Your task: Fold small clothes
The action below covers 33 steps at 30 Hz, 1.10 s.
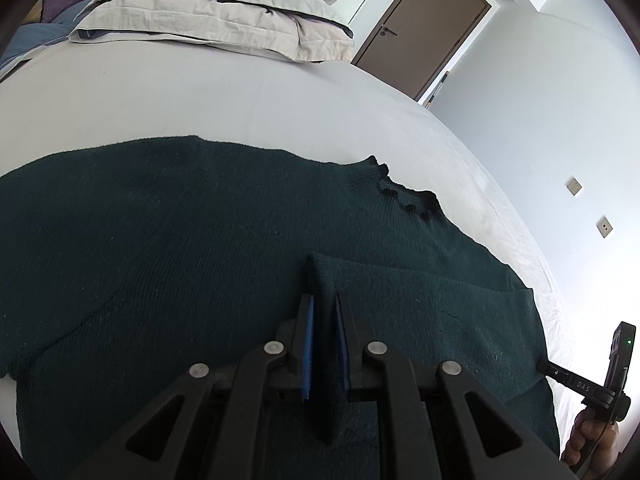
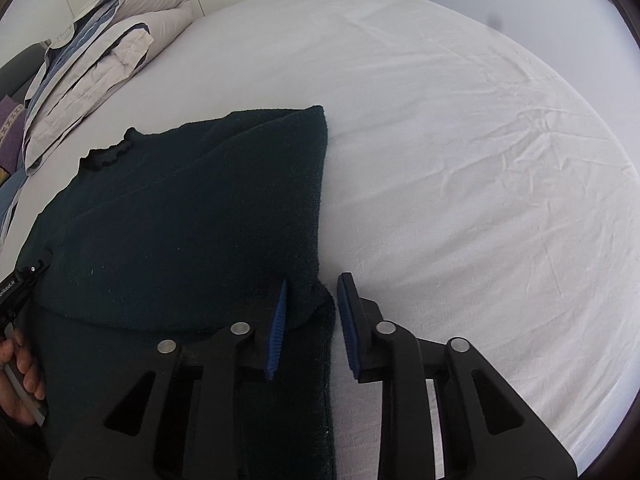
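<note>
Both tools tilt down over the dark green sweater [image 1: 180,240]. Left tool [image 1: 323,304] pinches a folded sleeve edge; right tool [image 2: 314,286] stands open, pads clear of the hem. Only the left view shows the door [image 1: 424,28].

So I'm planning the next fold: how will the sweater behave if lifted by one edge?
The sweater looks like thick knit, so probably floppy, draping from the grip. Its folded-over sleeve may fall open. Likely grips the sheet rather than sliding.

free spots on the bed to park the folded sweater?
Bare white bedsheet right of the dark green knit sweater, out to the bed's edge; another strip between the sweater and the folded beige-and-blue duvet. Crowded: around the duvet at the head.
</note>
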Motion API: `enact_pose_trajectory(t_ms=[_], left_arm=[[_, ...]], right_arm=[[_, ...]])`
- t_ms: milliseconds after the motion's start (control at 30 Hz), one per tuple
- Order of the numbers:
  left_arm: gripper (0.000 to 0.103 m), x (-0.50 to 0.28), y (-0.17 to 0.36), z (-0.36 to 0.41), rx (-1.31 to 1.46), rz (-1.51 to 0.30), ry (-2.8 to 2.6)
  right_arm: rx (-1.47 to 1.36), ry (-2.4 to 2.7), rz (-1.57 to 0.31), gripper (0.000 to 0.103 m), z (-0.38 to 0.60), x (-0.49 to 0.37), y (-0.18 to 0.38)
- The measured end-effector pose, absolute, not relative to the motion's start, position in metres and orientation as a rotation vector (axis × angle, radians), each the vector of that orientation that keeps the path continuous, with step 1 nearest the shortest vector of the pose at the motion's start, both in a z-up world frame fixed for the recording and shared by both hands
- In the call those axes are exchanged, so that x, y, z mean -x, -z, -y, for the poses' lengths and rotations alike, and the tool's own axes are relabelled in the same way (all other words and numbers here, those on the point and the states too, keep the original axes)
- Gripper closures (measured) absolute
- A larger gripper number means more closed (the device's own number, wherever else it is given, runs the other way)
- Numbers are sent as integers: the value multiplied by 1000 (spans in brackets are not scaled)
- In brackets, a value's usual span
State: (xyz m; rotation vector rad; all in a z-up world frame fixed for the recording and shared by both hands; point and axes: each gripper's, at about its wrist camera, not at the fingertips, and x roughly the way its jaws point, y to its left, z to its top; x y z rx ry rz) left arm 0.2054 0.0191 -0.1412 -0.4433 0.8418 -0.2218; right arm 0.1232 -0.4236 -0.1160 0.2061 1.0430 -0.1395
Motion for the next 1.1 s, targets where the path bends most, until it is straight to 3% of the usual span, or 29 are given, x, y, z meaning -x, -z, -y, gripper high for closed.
enact_pose_trajectory(t_ms=[433,533,600,667,700,733,767,867,1100], left_arm=[[90,-197,143,-18,449,-840,214],[89,-199,142,-22,477,-854,234],[81,-193,134,-31,498,-856,232],[46,-175,121,-48,522,-809,198],[36,-163,113,-61,542,-776,180],[25,-150,107,-76,561,-744,159],[23,-138,103,-93,580,-721,134],[23,-99,103,-158,694,-694,29],[24,8,142,-326,1124,-565,-295]], right_arm=[[-183,177,-998,88,442,-129,123],[-209,160,-975,84,446,-129,119],[-244,174,-947,79,446,-116,104],[-247,186,-861,77,442,-94,80],[-235,189,-815,73,435,-82,69],[-221,196,-770,55,428,-70,59],[-211,200,-722,38,419,-58,49],[-176,156,-596,20,387,-30,26],[-251,-79,-635,20,307,-24,12]])
